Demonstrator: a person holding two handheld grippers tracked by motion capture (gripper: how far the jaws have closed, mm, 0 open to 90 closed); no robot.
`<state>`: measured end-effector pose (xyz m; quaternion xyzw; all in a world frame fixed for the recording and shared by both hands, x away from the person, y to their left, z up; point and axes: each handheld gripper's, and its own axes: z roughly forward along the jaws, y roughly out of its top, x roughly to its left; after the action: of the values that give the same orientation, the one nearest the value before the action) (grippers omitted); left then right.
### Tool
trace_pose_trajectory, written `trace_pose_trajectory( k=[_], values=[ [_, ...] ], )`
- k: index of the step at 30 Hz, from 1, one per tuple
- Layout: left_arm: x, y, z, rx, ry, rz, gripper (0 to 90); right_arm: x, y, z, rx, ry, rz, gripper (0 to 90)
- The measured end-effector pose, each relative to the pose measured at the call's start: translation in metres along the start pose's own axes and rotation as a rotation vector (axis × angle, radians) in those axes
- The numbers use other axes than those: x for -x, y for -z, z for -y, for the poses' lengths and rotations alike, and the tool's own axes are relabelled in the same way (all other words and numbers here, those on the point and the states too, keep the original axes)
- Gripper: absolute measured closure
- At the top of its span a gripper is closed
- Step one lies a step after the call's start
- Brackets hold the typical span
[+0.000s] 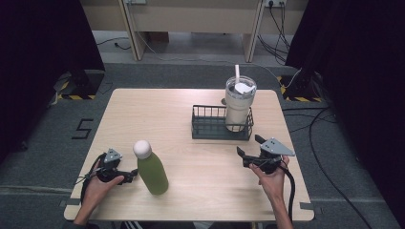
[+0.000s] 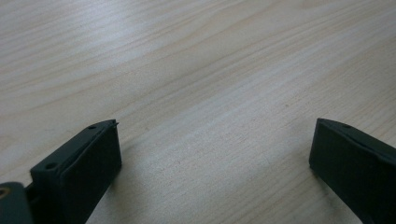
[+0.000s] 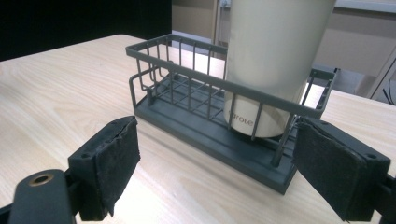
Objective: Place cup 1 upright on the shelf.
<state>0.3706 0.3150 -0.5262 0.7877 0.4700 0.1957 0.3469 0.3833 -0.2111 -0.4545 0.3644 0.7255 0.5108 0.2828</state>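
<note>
Two grippers sit low at the near side of the table [image 1: 191, 143], each in one of the person's hands, and both have their jaws spread with nothing between them. The left gripper [image 1: 128, 177] points at the green bottle [image 1: 152, 169] and lies just beside its lower body; in the left gripper view its jaws frame bare wood, so it is probably lined up to close on the bottle rather than already doing so. That bottle stands slightly tilted in the high view, white cap [image 1: 142, 148] up, well to the left of the wire basket [image 1: 205, 129] and nearer the person.

The right gripper [image 1: 249, 151] waits just in front of the basket's right end, jaws wide and aimed at it, likely to steady or take it. A cream tumbler [image 3: 273, 56] with a straw [image 1: 237, 72] stands upright inside the right end of the basket, leaving its left part free, seemingly room for the bottle.
</note>
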Motion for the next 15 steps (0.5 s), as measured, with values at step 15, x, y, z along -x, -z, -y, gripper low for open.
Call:
trace_pose_trajectory(
  k=[15],
  values=[
    [0.000,0.000,0.000,0.000,0.000,0.000,1.5,-0.007,0.009,0.013,-0.039,-0.015,-0.025,15.0]
  ],
)
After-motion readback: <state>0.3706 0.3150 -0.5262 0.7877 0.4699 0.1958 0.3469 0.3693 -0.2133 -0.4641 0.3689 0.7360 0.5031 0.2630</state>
